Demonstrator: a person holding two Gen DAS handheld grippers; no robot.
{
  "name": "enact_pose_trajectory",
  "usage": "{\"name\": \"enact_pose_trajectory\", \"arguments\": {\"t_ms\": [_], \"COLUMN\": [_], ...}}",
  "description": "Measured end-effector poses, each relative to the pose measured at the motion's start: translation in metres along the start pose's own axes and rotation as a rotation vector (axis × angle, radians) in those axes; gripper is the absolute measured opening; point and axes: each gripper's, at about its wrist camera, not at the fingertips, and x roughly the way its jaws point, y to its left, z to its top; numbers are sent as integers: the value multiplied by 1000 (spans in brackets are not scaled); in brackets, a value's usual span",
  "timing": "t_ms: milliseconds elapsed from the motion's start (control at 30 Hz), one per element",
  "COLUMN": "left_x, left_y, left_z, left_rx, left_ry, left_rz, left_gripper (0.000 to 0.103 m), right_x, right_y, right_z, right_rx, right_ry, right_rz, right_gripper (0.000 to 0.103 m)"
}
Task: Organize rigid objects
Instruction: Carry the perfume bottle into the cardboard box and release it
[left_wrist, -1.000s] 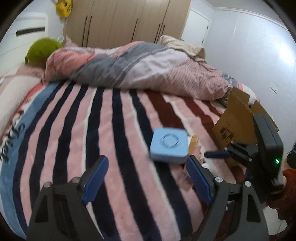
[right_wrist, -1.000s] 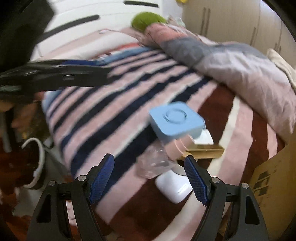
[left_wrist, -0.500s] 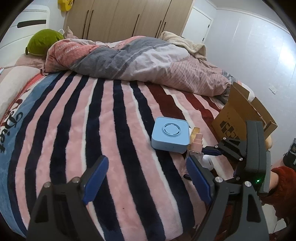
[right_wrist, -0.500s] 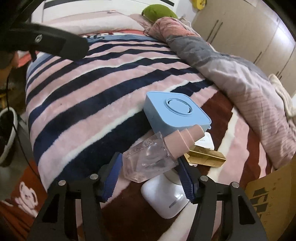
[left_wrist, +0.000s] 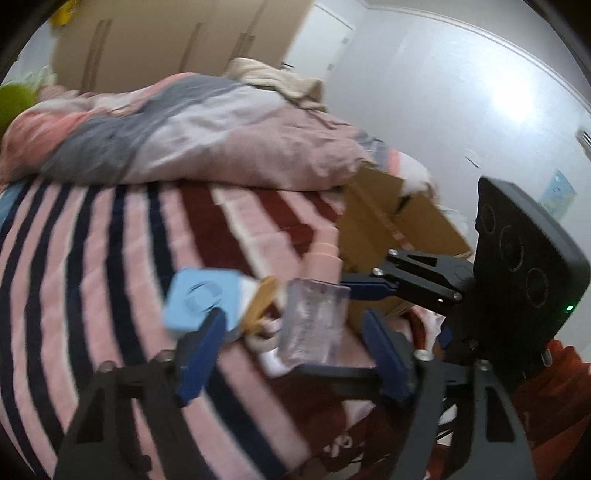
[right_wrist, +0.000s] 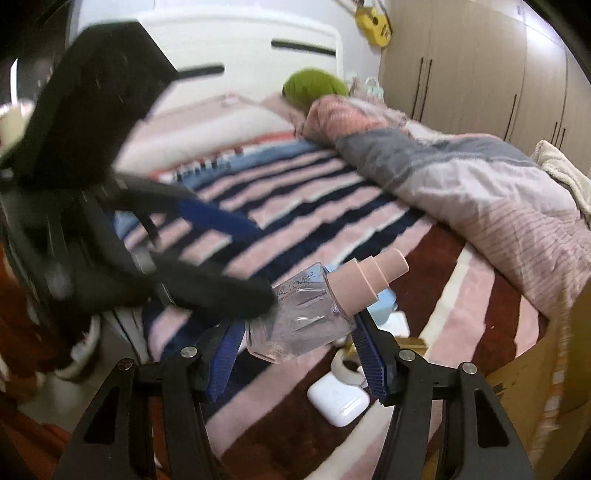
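My right gripper (right_wrist: 299, 354) is shut on a clear bottle (right_wrist: 303, 317) with a pink cap and holds it tilted above the bed. Below it on the striped blanket lie a light blue square box (left_wrist: 199, 302), a gold item (left_wrist: 258, 302), a white case (right_wrist: 338, 400) and a small white roll (right_wrist: 347, 367). My left gripper (left_wrist: 291, 350) hangs just left of the bottle, its jaws closing with nothing pressed between the pads. In the right wrist view one of its black fingers (right_wrist: 236, 295) reaches the bottle's base; contact is too blurred to tell.
An open cardboard box (left_wrist: 388, 229) stands at the bed's right edge. A rumpled pink and grey duvet (right_wrist: 461, 177) lies across the far side, with a green plush (right_wrist: 314, 86) at the headboard. A person's red sleeve (left_wrist: 554, 387) is behind the right gripper.
The right gripper shut on the clear bottle and lifted it off the blanket. The left gripper rose and swung right toward the bottle, and its jaws narrowed.
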Motion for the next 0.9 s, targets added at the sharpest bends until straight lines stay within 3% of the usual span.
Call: {"name": "enact_pose_trajectory", "arguments": {"t_ms": [67,133,200,467,800,867,900], "left_x": [6,13,21,67,146,152,154], "left_y": [-18,-32,-52,-114,-153,-158,-159], "left_z": [17,29,44,88,118,119,119], "left_rx": [38,66,113,232,263,275,273], "left_ry": [3,9,13,53,159,168,170], "left_rz": [-13,-36,-23,-33,-126,-114,-104], "left_gripper": [56,38,36,34,34,40,53], "right_x": [-15,-30,-45,-93,-117,-117,-118], "right_y": [-7,-17,-28,-89,-163,-172,-175], "right_z": [4,6,7,-3,-32,-38,-41], "right_rx": [5,12,25,116,252,269,273], "right_ry": [-33,-63,-87,-121,-37,-9,-2], "right_rz": [-11,-26,-48,-155,-248,-257,-265], "right_gripper": [55,55,56,56,56,57,58]}}
